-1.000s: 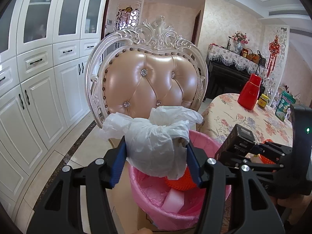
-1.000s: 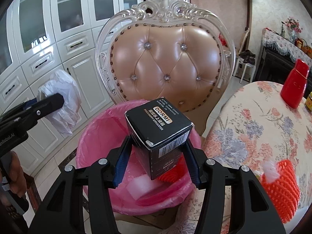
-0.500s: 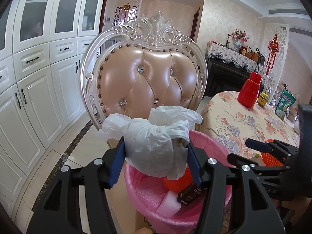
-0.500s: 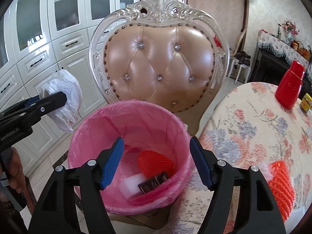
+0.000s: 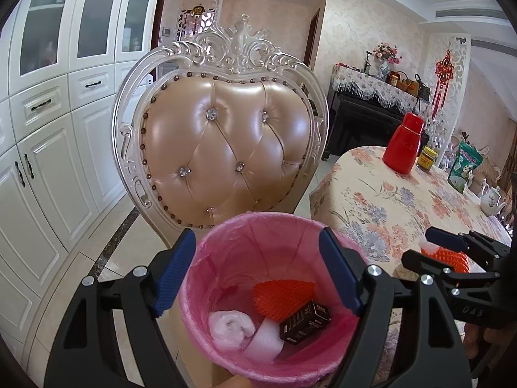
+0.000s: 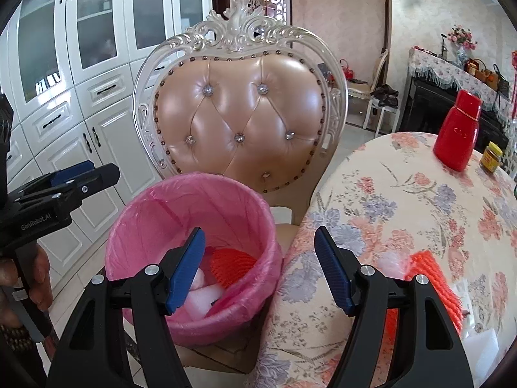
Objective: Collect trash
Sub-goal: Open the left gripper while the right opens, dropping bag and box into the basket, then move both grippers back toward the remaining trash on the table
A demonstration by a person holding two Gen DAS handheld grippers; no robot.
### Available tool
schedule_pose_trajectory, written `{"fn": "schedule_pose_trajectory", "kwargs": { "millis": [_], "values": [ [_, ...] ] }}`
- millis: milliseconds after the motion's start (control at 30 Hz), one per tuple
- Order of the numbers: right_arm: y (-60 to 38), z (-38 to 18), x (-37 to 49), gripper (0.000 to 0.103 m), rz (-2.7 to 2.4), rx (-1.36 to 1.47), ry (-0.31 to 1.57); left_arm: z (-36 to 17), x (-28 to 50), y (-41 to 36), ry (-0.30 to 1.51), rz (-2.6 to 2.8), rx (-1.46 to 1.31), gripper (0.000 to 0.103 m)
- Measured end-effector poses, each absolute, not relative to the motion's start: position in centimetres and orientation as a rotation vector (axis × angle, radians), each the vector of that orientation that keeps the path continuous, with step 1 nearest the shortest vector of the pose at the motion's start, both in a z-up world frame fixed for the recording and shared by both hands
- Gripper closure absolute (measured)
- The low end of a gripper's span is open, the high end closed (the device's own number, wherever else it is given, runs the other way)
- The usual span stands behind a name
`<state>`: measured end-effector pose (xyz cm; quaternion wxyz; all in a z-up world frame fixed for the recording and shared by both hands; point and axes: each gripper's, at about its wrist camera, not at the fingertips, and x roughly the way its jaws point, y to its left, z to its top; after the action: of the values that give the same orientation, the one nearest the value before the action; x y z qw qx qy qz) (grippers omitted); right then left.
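Trash collected so far lies in the pink-lined bin [image 5: 271, 294] at lower centre of the left wrist view: an orange foam net [image 5: 282, 294], a small black box [image 5: 305, 321], a balled plastic bag [image 5: 231, 325] and a white foam piece [image 5: 263, 344].

Left tool [image 5: 258, 274] hangs over the bin mouth, jaws opening, nothing between the pads. Right tool [image 6: 260, 268] has its jaws apart and empty, straddling the gap between bin rim and the worktop [image 6: 404, 200] edge.

Remaining trash, lower right of the right wrist view, on the flowered cloth: another orange foam net [image 6: 426, 281], with a whitish wad [image 6: 392, 263] just beside it and a white foam block [image 6: 478, 339] at the frame edge, partly cut off.

Handling, as a judgement: the net looks very light, soft and springy; it should crush under the pads and cling well enough by its mesh. Best taken across the middle of the bundle, closing fairly far, since a shallow pinch on one strand may only stretch it. The wad likely weighs next to nothing and could drift when released. The foam block is probably light but smooth; grip across its narrow faces.

Red bottle [image 6: 457, 134] and jar [image 6: 491, 156], upper right, stand well apart from the trash.
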<state>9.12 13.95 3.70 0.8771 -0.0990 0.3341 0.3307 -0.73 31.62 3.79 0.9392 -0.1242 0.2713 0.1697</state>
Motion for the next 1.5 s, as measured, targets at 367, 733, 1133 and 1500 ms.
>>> {"fn": "schedule_pose_trajectory", "kwargs": {
  "millis": [367,733,1133,1500],
  "values": [
    [9.1,4.0,7.9,0.036,0.630,-0.155,0.682,4.2,-1.0,28.7,0.552,0.310,-0.230,0.027],
    [1.1,4.4,7.1,0.032,0.505,-0.099,0.659,4.1,-0.1,23.3,0.554,0.231,-0.198,0.027],
    [-8.2,3.4,7.2,0.032,0.372,-0.030,0.668,3.7,1.8,16.5,0.577,0.130,-0.158,0.027],
    [-13.2,2.3,7.8,0.029,0.308,0.024,0.671,3.5,3.9,11.6,0.597,0.073,-0.134,0.027]
  ]
}}
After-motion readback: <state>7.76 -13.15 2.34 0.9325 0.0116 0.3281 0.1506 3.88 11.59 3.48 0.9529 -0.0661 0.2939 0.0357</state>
